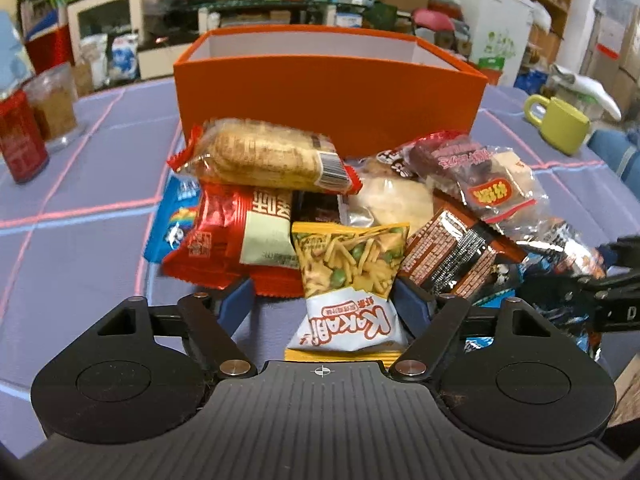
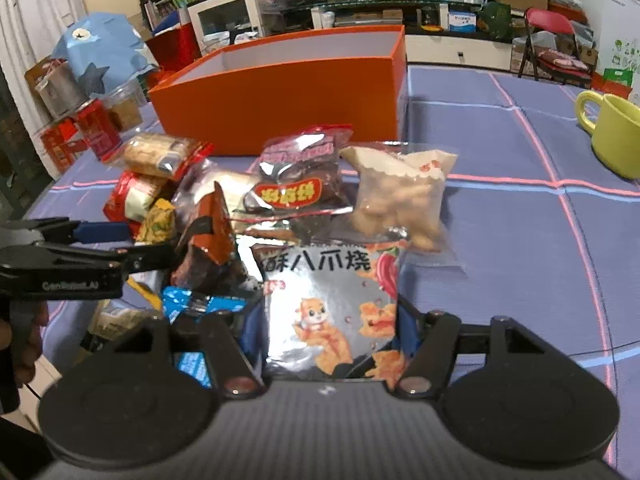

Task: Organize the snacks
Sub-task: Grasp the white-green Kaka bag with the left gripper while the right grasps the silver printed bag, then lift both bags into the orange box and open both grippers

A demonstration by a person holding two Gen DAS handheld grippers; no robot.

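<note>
On the purple tablecloth (image 2: 500, 240), snacks lay heaped just before the orange box (image 1: 328, 100); left gripper (image 1: 326, 300) clasped the pea-snack packet (image 1: 348, 264), right gripper (image 2: 330, 320) the silver packet (image 2: 332, 304), both packets pointing boxward

Purple checked tablecloth (image 1: 100, 208) carries an orange box (image 1: 328, 108) top centre, snack pile (image 1: 320, 208) mid-frame, green mug (image 1: 560, 124) right, red can (image 1: 20, 140) left.
</note>
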